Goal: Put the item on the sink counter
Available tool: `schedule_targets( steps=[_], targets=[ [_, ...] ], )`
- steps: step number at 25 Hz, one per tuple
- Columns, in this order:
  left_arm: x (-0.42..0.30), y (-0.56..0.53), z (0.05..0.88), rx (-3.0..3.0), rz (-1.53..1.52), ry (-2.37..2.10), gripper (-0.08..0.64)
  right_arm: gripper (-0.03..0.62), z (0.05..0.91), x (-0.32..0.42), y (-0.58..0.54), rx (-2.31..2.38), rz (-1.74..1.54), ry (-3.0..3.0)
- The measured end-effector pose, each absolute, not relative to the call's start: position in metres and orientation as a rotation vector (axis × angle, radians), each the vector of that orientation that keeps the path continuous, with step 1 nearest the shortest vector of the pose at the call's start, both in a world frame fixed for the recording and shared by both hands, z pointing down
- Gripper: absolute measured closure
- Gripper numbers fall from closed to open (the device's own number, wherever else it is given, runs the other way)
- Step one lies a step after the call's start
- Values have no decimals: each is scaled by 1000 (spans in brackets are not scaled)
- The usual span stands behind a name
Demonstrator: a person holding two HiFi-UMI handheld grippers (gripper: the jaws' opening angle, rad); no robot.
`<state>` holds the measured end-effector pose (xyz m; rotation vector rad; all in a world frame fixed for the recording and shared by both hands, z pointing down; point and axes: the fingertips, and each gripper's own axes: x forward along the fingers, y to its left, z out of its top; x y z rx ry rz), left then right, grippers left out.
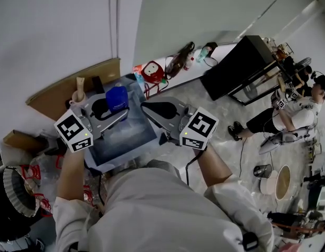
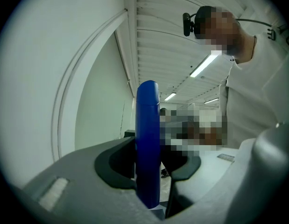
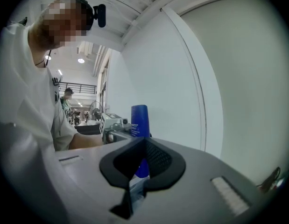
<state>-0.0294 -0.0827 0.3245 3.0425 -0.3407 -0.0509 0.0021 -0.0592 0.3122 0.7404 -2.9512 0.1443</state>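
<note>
A flat blue item (image 1: 117,97) stands upright between the jaws of my left gripper (image 1: 116,109), which is shut on it. In the left gripper view the blue item (image 2: 148,139) shows edge-on, pinched by the left gripper (image 2: 149,171). A clear, greyish plastic bag (image 1: 123,138) hangs below both grippers. My right gripper (image 1: 146,107) is just right of the blue item, jaws together. In the right gripper view the right gripper (image 3: 135,171) has a thin film of the plastic bag (image 3: 135,191) caught between its pads. Beyond them stands the blue item (image 3: 140,120).
A white wall is close ahead. A cardboard sheet (image 1: 73,91) leans on it at the left, a red-and-white object (image 1: 150,71) beside it. At the right stand a black cabinet (image 1: 238,64), a crouching person (image 1: 293,112) and a metal bucket (image 1: 263,170). Clutter fills the lower left.
</note>
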Motion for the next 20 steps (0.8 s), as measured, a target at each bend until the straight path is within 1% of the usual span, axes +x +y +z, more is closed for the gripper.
schedule_targets(
  steps=[9,20],
  targets=[
    [-17,-107,332,3052,-8,-423,403,588,317,14,-88,695,147,-2951],
    [-11,-125,348,3036,-24,-538,403,588,319,22,-91,613,145,-2966]
  ],
)
